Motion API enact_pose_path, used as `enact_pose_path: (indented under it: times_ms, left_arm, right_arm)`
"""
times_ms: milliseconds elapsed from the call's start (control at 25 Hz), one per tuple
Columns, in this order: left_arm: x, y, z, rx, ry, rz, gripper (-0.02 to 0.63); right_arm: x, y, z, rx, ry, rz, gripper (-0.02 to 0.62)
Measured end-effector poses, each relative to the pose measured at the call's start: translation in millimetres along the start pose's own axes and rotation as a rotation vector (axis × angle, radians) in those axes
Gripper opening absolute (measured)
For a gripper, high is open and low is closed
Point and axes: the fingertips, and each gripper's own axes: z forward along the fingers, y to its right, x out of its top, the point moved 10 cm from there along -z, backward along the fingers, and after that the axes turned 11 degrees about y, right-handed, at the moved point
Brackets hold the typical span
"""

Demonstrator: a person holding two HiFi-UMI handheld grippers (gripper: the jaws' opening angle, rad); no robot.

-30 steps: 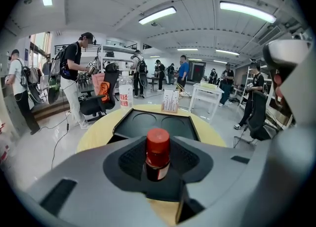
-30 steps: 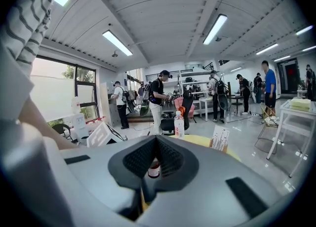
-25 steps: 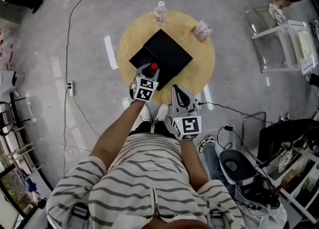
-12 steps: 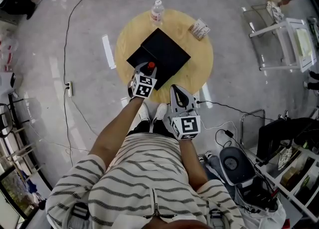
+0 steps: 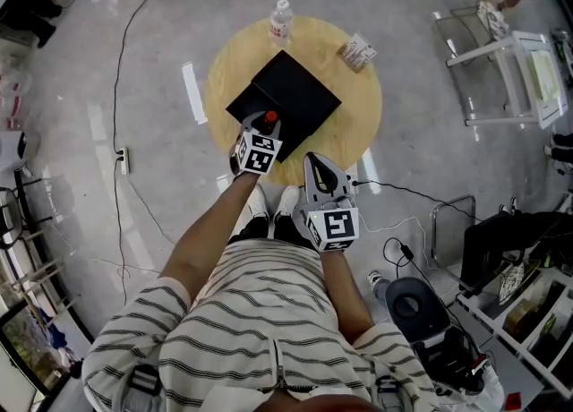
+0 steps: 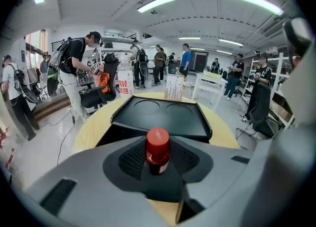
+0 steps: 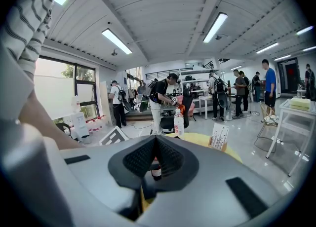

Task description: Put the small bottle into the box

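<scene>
In the head view, my left gripper (image 5: 262, 131) holds the small bottle (image 5: 271, 118) at the near edge of the black box (image 5: 300, 88) on the round table (image 5: 360, 124). My right gripper (image 5: 320, 167) hangs at the table's near rim. In the left gripper view, the jaws are clamped on the bottle's dark body, with its red cap standing above the pads. In the right gripper view, the jaws are together and grip nothing.

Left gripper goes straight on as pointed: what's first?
Likely the black box, directly ahead of the left gripper, which is shut on the small bottle. Whether it hits the near wall or clears it is unclear.
</scene>
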Motion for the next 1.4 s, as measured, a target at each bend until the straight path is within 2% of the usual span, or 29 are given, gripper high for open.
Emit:
enact_pose_path:
  times_ms: [640, 1000, 1400]
  left_arm:
    - [-4.8, 5.2, -0.8, 0.013, -0.019, 0.011, 0.150]
    - [-6.3, 2.8, -1.7, 0.023, -0.028, -0.020, 0.150]
    - [4.2, 5.7, -8.0, 0.027, 0.009, -0.021, 0.150]
  right_arm:
    - [-0.2, -0.5, -5.5, 0.004, 0.000, -0.001, 0.009]
    - [-0.1, -2.4, -3.8, 0.018, -0.005, 0.005, 0.009]
    - [0.4, -6.5, -6.9, 0.028, -0.006, -0.001, 0.009]
